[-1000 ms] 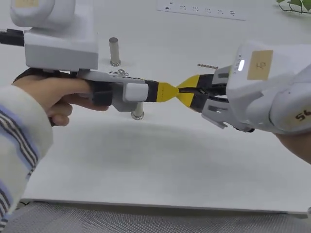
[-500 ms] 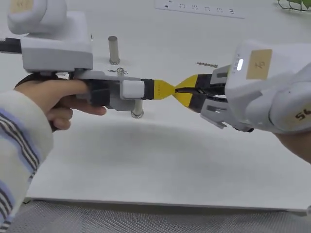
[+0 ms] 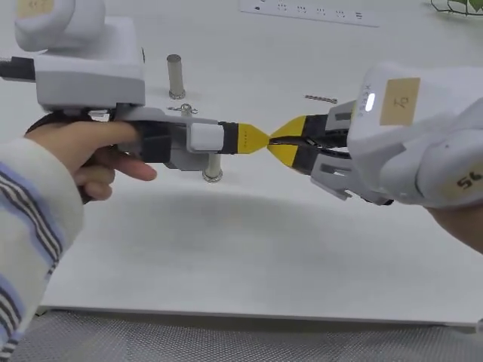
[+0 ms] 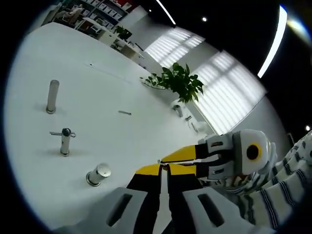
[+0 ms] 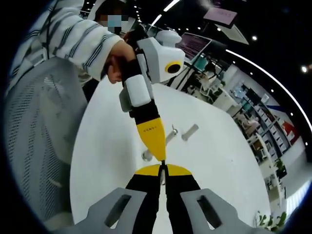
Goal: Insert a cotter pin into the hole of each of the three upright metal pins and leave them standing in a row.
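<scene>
Tip to tip over the middle of the bench (image 3: 249,249): left gripper (image 3: 259,139) and right gripper (image 3: 279,144), both jaw pairs closed, yellow wedge tips on black; cannot tell if anything thin is pinched between them. The left gripper's white body covers the top of the nearest metal pin (image 3: 213,173). Behind it the middle pin (image 4: 64,145) carries an inserted cotter pin (image 4: 53,133) crosswise, and the far pin (image 3: 174,75) is bare. All three are upright steel cylinders with flanged bases. A loose cotter pin (image 3: 321,99) lies flat nearer the far edge. White power strip (image 3: 309,13) along the far edge, leafy green plant (image 3: 456,6) at the far right corner
</scene>
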Motion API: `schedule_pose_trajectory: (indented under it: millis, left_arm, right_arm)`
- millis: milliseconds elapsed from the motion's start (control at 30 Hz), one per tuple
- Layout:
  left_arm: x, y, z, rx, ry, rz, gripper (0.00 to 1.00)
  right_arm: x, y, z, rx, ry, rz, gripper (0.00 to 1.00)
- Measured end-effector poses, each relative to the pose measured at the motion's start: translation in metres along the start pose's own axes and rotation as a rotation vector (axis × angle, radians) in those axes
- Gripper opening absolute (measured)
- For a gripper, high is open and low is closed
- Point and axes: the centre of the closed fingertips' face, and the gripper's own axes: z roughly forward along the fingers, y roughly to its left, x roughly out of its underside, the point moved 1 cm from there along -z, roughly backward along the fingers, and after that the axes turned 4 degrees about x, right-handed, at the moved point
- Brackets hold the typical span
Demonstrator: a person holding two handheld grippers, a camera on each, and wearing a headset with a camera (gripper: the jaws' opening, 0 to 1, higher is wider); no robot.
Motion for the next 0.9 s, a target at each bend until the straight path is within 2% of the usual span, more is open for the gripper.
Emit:
schedule_pose_trajectory:
  millis: [200, 433, 733, 833, 900]
  left_arm:
    - [0.0016, 0.0, -0.0012, -0.009, 0.007, -0.001, 0.01]
    - [0.0037, -0.0035, -0.0002, -0.022, 0.021, 0.045, 0.01]
    - [0.0001, -0.0015, -0.0023, -0.017, 0.023, 0.084, 0.0]
    - [-0.0047, 0.0056, -0.0027, -0.018, 0.027, 0.1, 0.0]
    - [-0.0048, 0.003, -0.0039, -0.014, 0.023, 0.1, 0.0]
  right_arm:
    - [-0.0006, 0.0006, -0.0002, -0.001, -0.001, -0.004, 0.03]
    - [0.0005, 0.0016, -0.0009, -0.01, -0.001, -0.005, 0.03]
    - [0.0001, 0.0012, -0.0031, -0.027, -0.017, 0.004, 0.04]
    - [-0.0004, 0.0021, -0.003, -0.037, -0.021, 0.009, 0.05]
    - [0.0003, 0.0029, -0.0027, -0.043, -0.017, 0.008, 0.08]
